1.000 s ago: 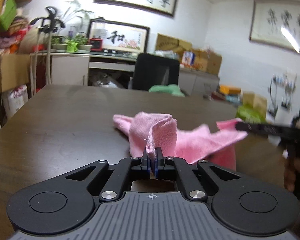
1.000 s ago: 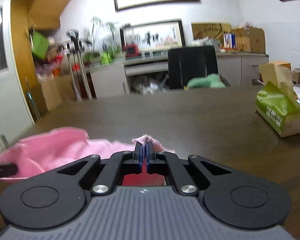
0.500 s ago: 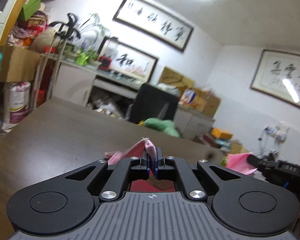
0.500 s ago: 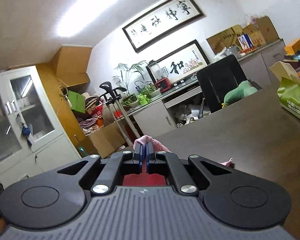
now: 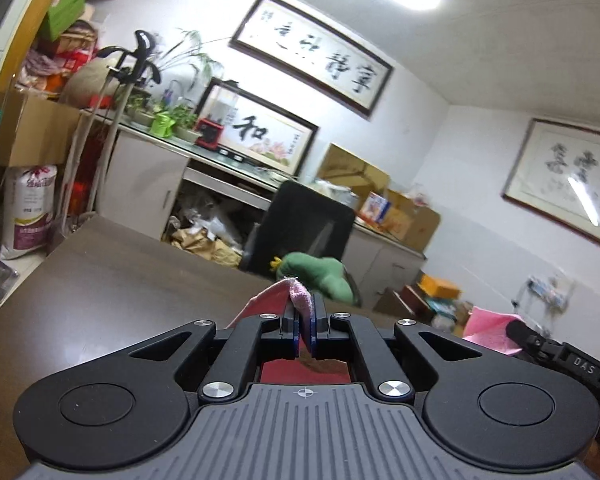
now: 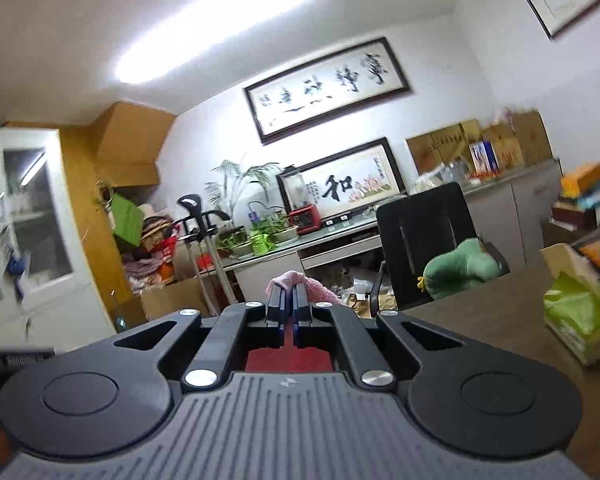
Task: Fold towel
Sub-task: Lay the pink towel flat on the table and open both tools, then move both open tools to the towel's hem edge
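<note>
- Left gripper tilted, pinching a towel corner above the table.
- Right gripper level, clamped on another corner.
- I count one towel, two grippers.

Cluttered home office: framed calligraphy, black office chair, cabinets with plants, cardboard boxes.

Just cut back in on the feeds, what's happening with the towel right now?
A person holds a gripper in each hand, and both are shut on the pink towel. The left gripper pinches one bit of its edge, the right gripper another. Both cameras look out over the dark table, so the towel seems lifted for folding.
</note>
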A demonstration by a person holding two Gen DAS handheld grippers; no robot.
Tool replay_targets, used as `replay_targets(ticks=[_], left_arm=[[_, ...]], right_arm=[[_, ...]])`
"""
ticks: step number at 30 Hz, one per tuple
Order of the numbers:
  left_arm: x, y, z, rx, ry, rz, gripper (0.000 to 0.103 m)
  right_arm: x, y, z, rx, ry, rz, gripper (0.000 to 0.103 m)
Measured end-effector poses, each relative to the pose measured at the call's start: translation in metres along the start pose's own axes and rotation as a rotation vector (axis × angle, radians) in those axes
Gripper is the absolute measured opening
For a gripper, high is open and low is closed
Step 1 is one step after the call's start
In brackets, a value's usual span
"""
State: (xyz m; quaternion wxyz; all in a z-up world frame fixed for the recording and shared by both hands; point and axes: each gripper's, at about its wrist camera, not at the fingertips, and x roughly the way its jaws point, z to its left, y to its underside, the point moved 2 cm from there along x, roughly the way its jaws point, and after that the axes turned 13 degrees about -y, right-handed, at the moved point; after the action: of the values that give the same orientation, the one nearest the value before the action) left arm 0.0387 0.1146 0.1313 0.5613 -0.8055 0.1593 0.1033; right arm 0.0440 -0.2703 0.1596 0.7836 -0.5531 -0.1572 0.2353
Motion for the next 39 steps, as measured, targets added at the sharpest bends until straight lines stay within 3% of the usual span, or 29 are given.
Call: replay_targets(ticks=[2,7,12,18,20,23,28,34,36,37,39], left_arm=[[-0.022,0.032,0.008,0.023,-0.008,0.031,0.005],[-0.036,0.098,0.024,0.044,-0.039,0.207,0.006],[-0.042,0.13,0.035,0.074,-0.059,0.293,0.01],[-0.065,0.133,0.051,0.113,-0.101,0.252,0.021],[-0.079,0.13,0.059,0.11,-0.114,0.214,0.025],[-0.086,0.123,0.056,0.13,-0.138,0.164,0.031],[-0.078,0.123,0.036,0.264,-0.144,0.153,0.037],[-0.07,0.143,0.021,0.362,-0.107,0.166,0.054],[-0.07,0.146,0.021,0.367,-0.109,0.159,0.069],[-0.069,0.147,0.021,0.366,-0.111,0.153,0.073],[-0.07,0.148,0.023,0.366,-0.113,0.146,0.081]], right_arm=[[-0.032,0.033,0.008,0.015,0.009,0.065,0.004],[-0.079,0.103,0.013,0.09,0.059,0.217,0.006],[-0.12,0.143,0.013,0.215,0.104,0.289,0.013],[-0.157,0.142,0.017,0.164,0.184,0.221,0.018],[-0.165,0.135,0.015,0.144,0.191,0.199,0.031],[-0.157,0.131,0.009,0.111,0.187,0.235,0.05],[-0.141,0.141,0.006,0.067,0.217,0.339,0.048],[-0.142,0.153,0.004,0.044,0.228,0.376,0.048],[-0.142,0.155,0.004,0.029,0.225,0.389,0.051],[-0.141,0.155,0.004,0.023,0.223,0.394,0.058],[-0.139,0.156,0.003,0.013,0.209,0.397,0.061]])
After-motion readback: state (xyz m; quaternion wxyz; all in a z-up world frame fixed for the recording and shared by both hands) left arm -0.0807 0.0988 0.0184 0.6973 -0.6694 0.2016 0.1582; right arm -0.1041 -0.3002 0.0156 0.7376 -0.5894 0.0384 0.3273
